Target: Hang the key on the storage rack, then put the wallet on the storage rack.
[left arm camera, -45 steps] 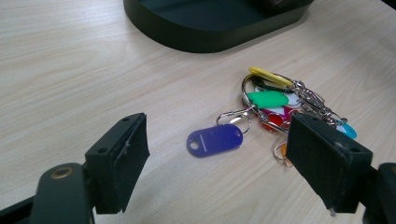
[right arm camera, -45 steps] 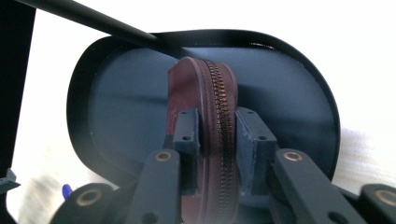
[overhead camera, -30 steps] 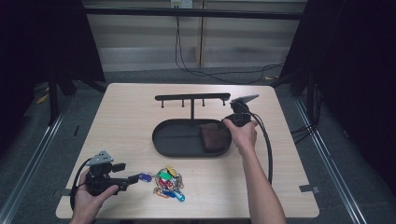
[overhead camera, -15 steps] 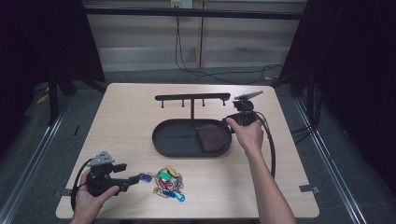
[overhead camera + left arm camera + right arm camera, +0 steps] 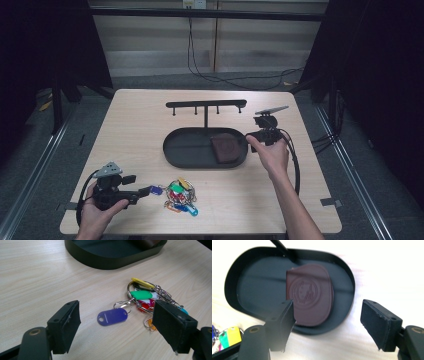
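- The left gripper (image 5: 142,191) sits at about 7 o'clock on the table (image 5: 135,130), held low in the person's left hand (image 5: 97,212); its jaws are spread wide, empty.
- A bunch of keys with coloured tags (image 5: 179,195) lies just ahead of those jaws, at 6 o'clock; in the left gripper view the purple tag (image 5: 112,316) lies between the two jaws, untouched.
- The right gripper (image 5: 248,136) hovers at 3 o'clock beside the black oval tray (image 5: 185,155), jaws parted and holding nothing.
- A dark brown embossed pouch (image 5: 310,296) lies flat in the tray's right end.
- A black hook rack (image 5: 206,104) stands at 12 o'clock behind the tray.
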Motion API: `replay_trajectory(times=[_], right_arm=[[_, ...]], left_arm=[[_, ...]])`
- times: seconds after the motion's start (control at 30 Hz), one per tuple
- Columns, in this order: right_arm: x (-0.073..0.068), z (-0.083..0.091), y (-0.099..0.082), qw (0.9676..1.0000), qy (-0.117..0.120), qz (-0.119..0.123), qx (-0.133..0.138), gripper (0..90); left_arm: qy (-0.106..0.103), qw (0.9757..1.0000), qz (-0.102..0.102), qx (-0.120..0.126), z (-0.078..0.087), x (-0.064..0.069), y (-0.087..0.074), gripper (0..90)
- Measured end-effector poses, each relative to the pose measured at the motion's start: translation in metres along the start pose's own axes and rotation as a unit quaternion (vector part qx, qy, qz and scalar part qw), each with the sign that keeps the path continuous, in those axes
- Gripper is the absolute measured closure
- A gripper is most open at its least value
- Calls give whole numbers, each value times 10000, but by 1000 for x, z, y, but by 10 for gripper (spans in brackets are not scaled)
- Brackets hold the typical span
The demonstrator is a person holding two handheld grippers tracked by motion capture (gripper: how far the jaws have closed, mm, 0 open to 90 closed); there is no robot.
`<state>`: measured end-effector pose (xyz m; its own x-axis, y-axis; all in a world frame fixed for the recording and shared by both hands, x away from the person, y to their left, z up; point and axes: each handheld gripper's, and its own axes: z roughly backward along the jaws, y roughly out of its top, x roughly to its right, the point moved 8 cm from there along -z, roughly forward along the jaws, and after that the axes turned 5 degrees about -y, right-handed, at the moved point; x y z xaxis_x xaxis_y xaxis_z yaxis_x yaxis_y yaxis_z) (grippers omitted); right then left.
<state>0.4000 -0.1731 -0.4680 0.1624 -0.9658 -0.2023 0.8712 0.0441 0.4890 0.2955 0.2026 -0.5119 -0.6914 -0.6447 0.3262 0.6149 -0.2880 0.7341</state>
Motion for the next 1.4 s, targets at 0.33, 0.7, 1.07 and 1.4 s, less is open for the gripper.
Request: replay_trajectory(times=[0.33,0.7,1.07,1.4], right_arm=[[-2,16,-29,9988,195,106,446,240],[10,26,-65,9926,176,164,1193,187],[13,38,-99,9886,6,530,1412,215],[18,38,-116,9855,31,379,1654,246]], left_arm=[[96,9999,-1,-79,0,-4,-2,218],[176,9998,28,-86,-1,-6,-2,205],[141,9998,82,-80,-1,-4,-2,216],[89,9996,-259,-52,1,13,0,396]])
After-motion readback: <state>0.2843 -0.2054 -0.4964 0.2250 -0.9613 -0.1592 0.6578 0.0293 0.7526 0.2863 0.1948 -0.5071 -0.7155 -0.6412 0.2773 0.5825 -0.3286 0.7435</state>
